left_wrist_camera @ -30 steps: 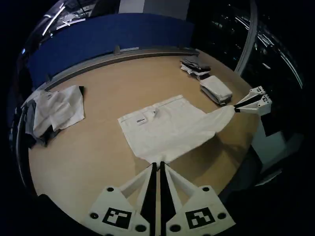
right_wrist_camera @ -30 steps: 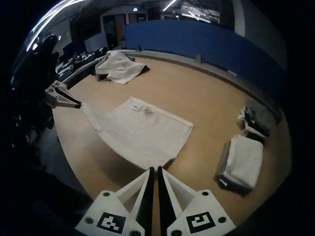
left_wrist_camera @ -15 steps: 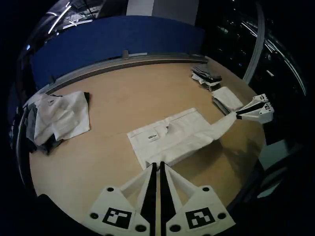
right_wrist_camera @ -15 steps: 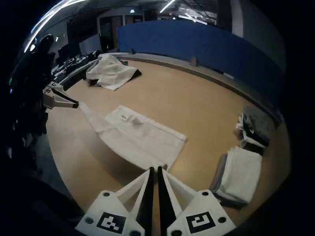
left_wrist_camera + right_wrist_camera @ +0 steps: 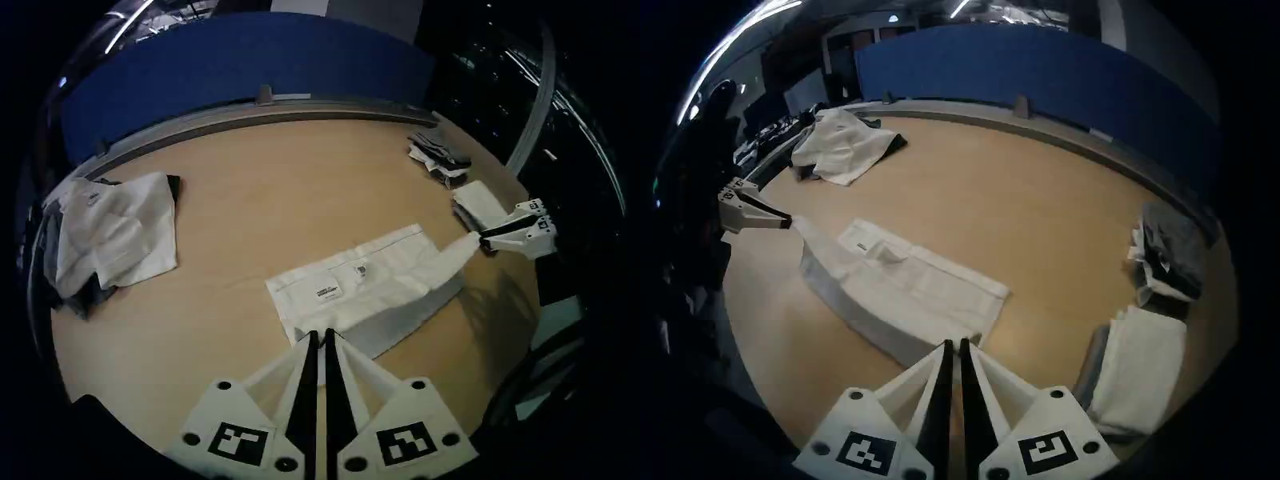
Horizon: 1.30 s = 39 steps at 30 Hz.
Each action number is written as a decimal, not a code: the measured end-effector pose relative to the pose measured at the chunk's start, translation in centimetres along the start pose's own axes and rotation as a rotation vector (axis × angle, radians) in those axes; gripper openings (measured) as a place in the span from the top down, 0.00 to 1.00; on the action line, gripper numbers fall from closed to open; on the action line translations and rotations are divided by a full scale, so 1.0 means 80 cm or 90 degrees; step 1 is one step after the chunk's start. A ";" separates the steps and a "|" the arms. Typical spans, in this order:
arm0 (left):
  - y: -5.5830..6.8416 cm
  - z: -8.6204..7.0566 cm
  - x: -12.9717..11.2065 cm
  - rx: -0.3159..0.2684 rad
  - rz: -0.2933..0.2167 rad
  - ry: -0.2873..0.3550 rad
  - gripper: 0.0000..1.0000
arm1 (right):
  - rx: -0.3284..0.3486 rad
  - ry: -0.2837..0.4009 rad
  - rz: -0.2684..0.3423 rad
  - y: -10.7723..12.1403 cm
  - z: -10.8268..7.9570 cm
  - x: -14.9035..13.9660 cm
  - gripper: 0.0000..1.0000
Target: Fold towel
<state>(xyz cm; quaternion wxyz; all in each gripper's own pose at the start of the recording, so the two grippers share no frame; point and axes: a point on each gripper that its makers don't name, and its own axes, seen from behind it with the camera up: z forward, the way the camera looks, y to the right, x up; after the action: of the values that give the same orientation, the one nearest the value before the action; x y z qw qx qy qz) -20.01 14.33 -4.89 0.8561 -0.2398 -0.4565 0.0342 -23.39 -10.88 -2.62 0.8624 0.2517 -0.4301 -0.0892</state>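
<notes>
1. Our left gripper [image 5: 322, 334] has its fingers pinched together on one near corner of the towel [image 5: 376, 280]. Our right gripper [image 5: 954, 344] pinches the other corner likewise.
2. The towel lies in the middle of the table [image 5: 240, 184], its near edge lifted. We judge the fold half carried, so both corners should travel level and taut onto the far edge.
3. Each view gives us the other gripper's pinch side-on, and the right gripper view brings the folded stack [image 5: 1136, 372] close.

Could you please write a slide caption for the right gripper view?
Right gripper and left gripper hold a white towel by its corners over a wooden table.
</notes>
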 end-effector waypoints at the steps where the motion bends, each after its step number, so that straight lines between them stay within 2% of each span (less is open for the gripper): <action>1: -0.001 0.003 -0.001 0.000 -0.001 -0.003 0.94 | 0.000 -0.002 0.002 0.002 0.003 0.000 0.94; 8: -0.010 0.023 -0.001 -0.002 -0.008 -0.013 0.94 | 0.000 -0.017 0.014 0.014 0.025 -0.003 0.94; 21: -0.021 0.067 -0.004 0.001 0.002 -0.044 0.94 | 0.000 -0.048 0.026 0.033 0.059 -0.004 0.94; 29: -0.030 0.084 -0.004 0.006 -0.009 -0.053 0.94 | 0.001 -0.057 0.046 0.040 0.076 -0.006 0.94; 39: -0.038 0.096 -0.004 0.014 -0.017 -0.061 0.93 | -0.010 -0.064 0.030 0.045 0.088 -0.006 0.91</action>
<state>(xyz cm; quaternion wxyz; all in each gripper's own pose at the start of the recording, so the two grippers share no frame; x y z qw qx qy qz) -26.82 14.49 -0.14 0.8364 -0.2225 -0.4995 0.0387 -29.45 -10.18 2.46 0.8435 0.2299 -0.4781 -0.0846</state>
